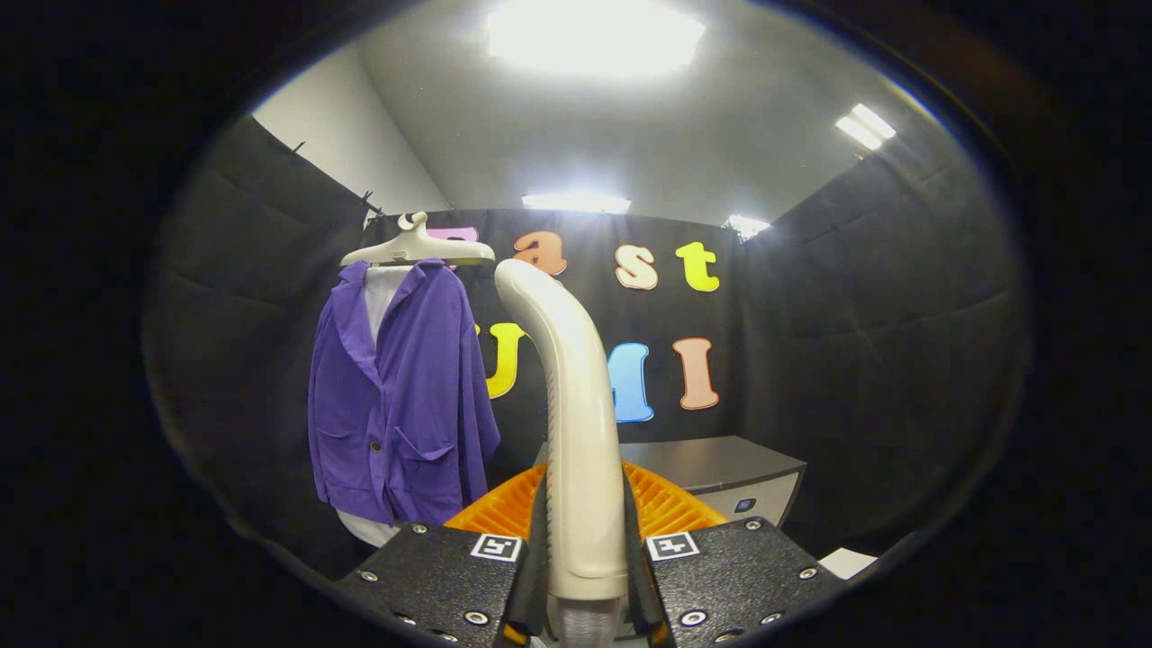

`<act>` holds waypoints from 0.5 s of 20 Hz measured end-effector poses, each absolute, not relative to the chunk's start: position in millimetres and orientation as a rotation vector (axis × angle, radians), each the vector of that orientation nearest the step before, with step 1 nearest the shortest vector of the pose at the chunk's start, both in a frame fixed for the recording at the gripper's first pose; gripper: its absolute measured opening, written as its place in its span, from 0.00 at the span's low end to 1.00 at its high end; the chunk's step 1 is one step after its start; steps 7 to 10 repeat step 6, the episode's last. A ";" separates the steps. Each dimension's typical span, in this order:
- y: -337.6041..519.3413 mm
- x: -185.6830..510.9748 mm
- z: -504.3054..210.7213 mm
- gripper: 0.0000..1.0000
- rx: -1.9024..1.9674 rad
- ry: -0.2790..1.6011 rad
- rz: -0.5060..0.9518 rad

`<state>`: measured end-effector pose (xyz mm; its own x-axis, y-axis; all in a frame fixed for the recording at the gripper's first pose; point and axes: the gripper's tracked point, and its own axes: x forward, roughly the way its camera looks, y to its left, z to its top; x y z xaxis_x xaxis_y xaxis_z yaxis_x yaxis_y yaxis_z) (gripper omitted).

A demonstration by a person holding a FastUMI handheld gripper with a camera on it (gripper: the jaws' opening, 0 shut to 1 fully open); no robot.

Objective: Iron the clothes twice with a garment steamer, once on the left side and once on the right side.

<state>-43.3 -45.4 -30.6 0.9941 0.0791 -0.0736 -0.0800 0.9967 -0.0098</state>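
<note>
Clamping the handle of one garment steamer [576, 396], the gripper [585, 562] has both fingers pressed against its sides. The steamer's lower end is cut off beneath the fingers, and its head curves away from the camera, so the steam face cannot be seen. One ridged orange piece [666, 506] sits directly behind the handle, partly masked by it. Beyond the fingers and left of the handle, one purple jacket [400, 396] hangs over a white garment on one pale hanger [417, 247]; its hem is hidden behind the gripper body. Farther back on the other side stands one grey cabinet [720, 472], its left portion blocked by the steamer.
</note>
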 end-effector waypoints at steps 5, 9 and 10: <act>-30.2 -49.9 -32.9 0.36 -0.018 0.100 0.079; -27.1 -50.1 -31.2 0.36 -0.017 0.102 0.076; -27.1 -50.1 -31.2 0.36 -0.017 0.102 0.076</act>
